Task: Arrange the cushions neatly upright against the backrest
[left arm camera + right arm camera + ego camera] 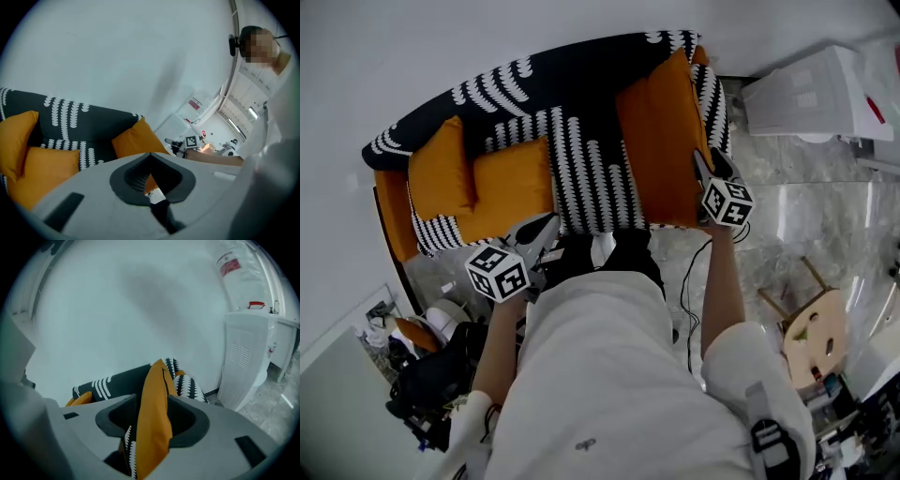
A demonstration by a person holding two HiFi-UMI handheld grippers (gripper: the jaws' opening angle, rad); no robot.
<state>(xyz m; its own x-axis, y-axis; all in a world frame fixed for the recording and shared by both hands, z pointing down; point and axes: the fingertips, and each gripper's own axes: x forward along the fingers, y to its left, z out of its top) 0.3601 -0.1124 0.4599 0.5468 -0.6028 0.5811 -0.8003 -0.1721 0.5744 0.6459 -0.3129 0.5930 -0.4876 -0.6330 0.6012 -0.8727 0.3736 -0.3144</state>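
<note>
Left tongs (150,155): jaws pressed together, nothing between them. They hang low in front of the sofa (581,89), near the seat's front edge and just left of its middle, pointing at the seat.

Right tongs (152,401): jaws spread wide, with the near edge of the large orange cushion (661,141) standing between them. From the right gripper view I read the pads as loose around the fabric, not pinching it.

Large cushion: it stands on its edge at the right end of the seat, beside the right armrest (712,98). It runs from the seat's front edge back towards the backrest. In the right gripper view I see it edge-on and upright.

Two smaller orange cushions sit at the left end. The corner cushion (441,169) stands up where the backrest meets the left armrest. The second cushion (511,187) lies low on the seat just beside it, touching it. In the left gripper view it looks flat rather than upright.

The sofa is black with a white pattern and stands against a white wall (441,47).

Surroundings: a white cabinet (806,89) stands right of the sofa on the marble floor (787,206). A wooden stool (816,328) is on the floor at my right.
</note>
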